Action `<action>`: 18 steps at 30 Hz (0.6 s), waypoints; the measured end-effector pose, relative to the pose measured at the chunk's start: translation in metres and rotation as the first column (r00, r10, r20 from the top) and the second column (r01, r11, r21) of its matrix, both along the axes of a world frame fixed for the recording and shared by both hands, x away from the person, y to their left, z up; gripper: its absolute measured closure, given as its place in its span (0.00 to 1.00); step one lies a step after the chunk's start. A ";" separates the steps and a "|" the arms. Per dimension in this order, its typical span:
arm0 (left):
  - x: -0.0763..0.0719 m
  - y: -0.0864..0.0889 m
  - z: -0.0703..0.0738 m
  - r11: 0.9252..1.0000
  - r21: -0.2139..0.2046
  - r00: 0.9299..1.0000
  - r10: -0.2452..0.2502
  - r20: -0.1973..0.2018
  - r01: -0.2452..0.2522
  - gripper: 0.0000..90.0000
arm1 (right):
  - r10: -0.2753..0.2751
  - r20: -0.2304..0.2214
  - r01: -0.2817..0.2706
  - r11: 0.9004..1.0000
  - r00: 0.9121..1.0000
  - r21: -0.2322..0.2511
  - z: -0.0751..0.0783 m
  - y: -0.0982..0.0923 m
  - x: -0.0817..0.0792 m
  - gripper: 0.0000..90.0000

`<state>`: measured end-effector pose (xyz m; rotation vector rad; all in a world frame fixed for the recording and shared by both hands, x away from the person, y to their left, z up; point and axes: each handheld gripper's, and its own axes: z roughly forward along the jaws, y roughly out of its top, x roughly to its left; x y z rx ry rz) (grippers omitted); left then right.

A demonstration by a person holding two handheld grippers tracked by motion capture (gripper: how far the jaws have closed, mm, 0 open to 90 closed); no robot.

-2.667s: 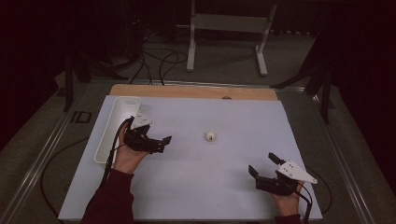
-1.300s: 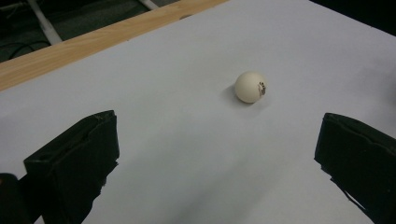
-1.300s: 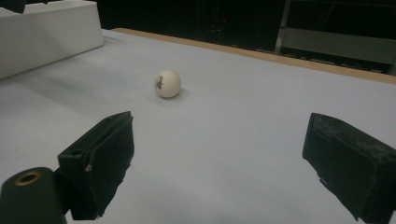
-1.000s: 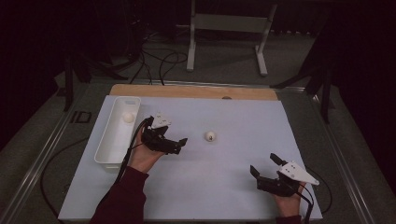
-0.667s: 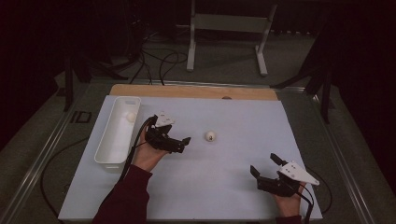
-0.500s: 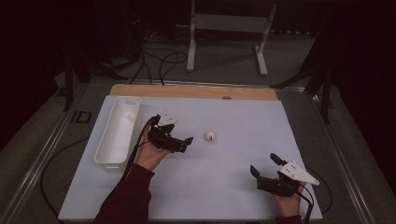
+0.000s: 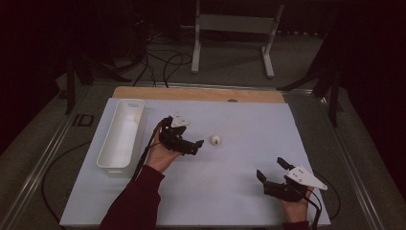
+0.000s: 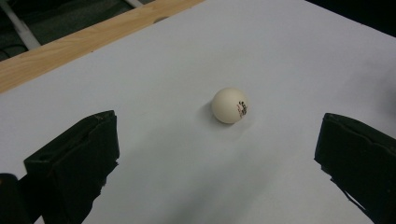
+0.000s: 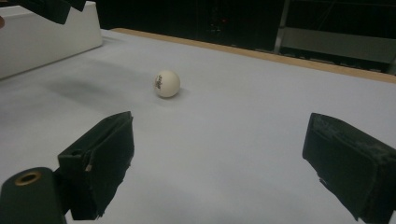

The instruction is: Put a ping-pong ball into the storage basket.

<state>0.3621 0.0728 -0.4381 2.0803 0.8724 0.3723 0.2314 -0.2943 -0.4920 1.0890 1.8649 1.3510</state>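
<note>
High view shows the white ball (image 7: 216, 140) lying alone on the pale counter (image 7: 230, 191), near its middle and a little toward the far edge. The left hand-held gripper (image 7: 197, 146) is just beside the ball, on the ball's left, and its tips point toward it; the ball is not yet between the jaws. In the left gripper view the 2 black jaws stand wide apart and hold nothing, and the ball (image 8: 229, 105) sits ahead of them, slightly right of the middle line. The right hand-held gripper (image 7: 270, 175) is well apart from the ball, near the person's edge, also wide and empty. A ball has no long axis, so any closing direction should work. I judge the left one is clearly nearer and needs only a short move forward. The white tray (image 7: 108, 160) lies at the left side.
</note>
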 end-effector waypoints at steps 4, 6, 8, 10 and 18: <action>0.001 -0.005 0.000 1.000 0.003 1.000 -0.008 0.005 0.008 0.01 | 0.000 0.000 0.000 1.000 1.000 0.000 0.000 0.000 0.000 0.10; 0.002 -0.008 0.000 1.000 0.005 1.000 -0.013 0.002 0.013 0.01 | 0.000 0.000 0.000 1.000 1.000 0.001 0.000 0.000 0.000 0.10; 0.003 -0.011 -0.001 1.000 0.008 1.000 -0.015 0.001 0.015 0.01 | 0.000 0.000 0.000 1.000 1.000 0.000 0.000 0.000 0.000 0.10; 0.005 -0.013 -0.002 1.000 0.006 1.000 -0.018 -0.003 0.018 0.01 | -0.001 0.000 0.001 1.000 1.000 0.000 0.000 0.000 0.000 0.10; 0.009 -0.021 -0.002 1.000 0.006 1.000 -0.030 0.000 0.030 0.01 | -0.002 -0.001 0.002 1.000 1.000 0.000 0.000 0.000 0.000 0.10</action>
